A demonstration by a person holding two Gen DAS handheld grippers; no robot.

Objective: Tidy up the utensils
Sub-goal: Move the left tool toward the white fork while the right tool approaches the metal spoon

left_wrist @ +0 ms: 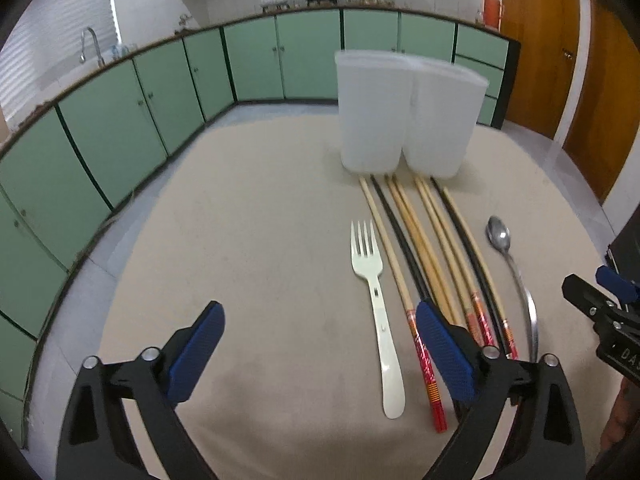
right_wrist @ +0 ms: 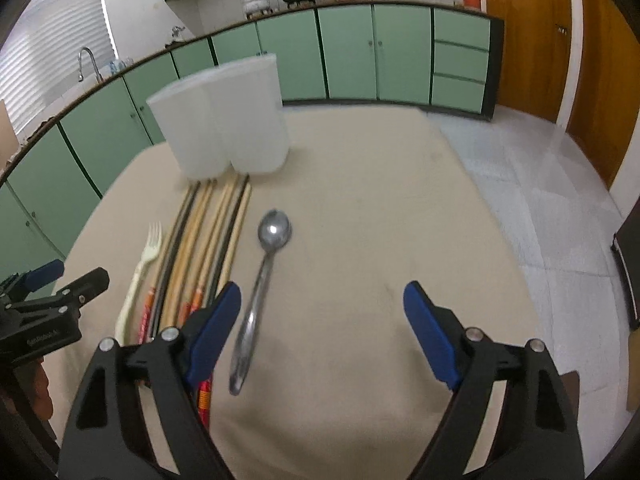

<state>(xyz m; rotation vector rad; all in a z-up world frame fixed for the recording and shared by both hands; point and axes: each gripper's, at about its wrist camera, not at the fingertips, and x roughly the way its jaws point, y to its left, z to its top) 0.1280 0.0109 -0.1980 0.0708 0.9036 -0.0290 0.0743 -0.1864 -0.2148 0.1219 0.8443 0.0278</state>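
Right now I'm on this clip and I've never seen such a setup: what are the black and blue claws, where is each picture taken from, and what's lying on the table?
The claws are two hand-held grippers, one in each of a person's hands, each with a camera looking along its fingers. One picture comes from the left gripper, the other from the right gripper. Both are open and hold nothing. On the beige table lie a cream plastic fork, a row of chopsticks and a metal spoon, side by side. Behind them stands a white two-part plastic holder; its inside isn't visible.
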